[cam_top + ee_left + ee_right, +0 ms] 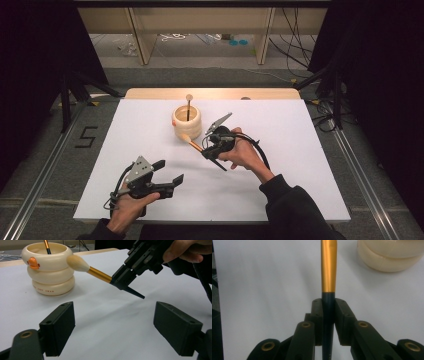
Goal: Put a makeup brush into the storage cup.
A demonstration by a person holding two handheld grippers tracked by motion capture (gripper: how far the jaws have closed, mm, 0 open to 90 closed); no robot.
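Beside cream holder [187, 121] on bench [280, 195], our right fingers [124, 283] clamp brush [96, 273]; long axis slants, bristles at holder's wall, rim above. Left fingers [168, 177] wide apart, holding nothing, farther off.

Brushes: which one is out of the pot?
The brush with the gold band, clamped in the right gripper beside the cream pot. The other brush stands inside it.

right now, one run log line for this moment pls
right gripper: shut on makeup brush, bristles beside cream holder | left gripper: open, empty, over white mat | second brush: upright in holder
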